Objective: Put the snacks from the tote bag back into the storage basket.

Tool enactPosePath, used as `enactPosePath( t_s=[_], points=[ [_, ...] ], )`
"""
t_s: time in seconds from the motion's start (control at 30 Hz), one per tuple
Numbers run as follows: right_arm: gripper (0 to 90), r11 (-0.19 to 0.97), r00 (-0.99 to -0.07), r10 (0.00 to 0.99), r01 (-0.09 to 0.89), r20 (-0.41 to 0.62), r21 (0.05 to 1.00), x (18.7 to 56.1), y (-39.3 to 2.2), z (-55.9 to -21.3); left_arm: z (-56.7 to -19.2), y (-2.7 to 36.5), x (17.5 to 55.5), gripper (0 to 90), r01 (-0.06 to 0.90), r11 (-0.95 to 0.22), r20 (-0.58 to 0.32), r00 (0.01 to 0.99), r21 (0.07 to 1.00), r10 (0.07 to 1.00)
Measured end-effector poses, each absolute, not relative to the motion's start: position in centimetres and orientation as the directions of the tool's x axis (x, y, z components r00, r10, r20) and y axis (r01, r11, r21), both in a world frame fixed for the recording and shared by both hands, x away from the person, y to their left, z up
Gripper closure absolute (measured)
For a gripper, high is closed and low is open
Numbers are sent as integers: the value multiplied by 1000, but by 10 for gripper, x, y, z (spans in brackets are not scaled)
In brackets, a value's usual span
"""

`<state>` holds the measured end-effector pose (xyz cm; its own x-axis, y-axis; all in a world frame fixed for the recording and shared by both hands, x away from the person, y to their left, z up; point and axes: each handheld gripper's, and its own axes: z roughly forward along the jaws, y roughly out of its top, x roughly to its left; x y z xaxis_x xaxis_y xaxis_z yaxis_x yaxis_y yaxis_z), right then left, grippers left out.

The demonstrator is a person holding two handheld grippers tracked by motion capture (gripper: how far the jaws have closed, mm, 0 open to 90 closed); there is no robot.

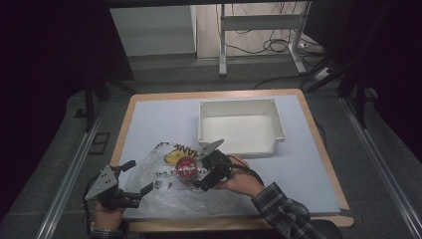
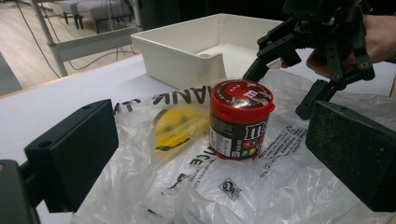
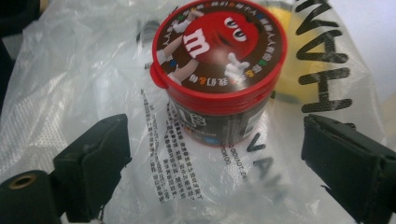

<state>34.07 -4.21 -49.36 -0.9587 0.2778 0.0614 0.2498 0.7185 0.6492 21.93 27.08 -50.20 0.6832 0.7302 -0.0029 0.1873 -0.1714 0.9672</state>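
white "m" on the candy tub [image 3: 219, 70] lid; "hank" on the plastic bag [image 3: 322, 60]

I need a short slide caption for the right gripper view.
Open right gripper approaching a red-lidded candy jar standing on a clear plastic bag.

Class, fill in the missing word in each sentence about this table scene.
1. The candy jar has a ____ lid.
2. The jar stands upright on a clear plastic ____.
3. Behind the bag sits an empty ____ tray.
4. The right tool has its jaws ____, either side of the jar, not touching it.

Missing words: red; bag; white; open
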Motion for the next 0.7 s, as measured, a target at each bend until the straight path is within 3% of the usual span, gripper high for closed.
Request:
enactPosePath(
  t_s=[0.7],
  points=[
    [167,799,-974,227,197,18,567,353,-18,-506,-502,271,219,26,187,-177,2,683,966,730]
  ],
)
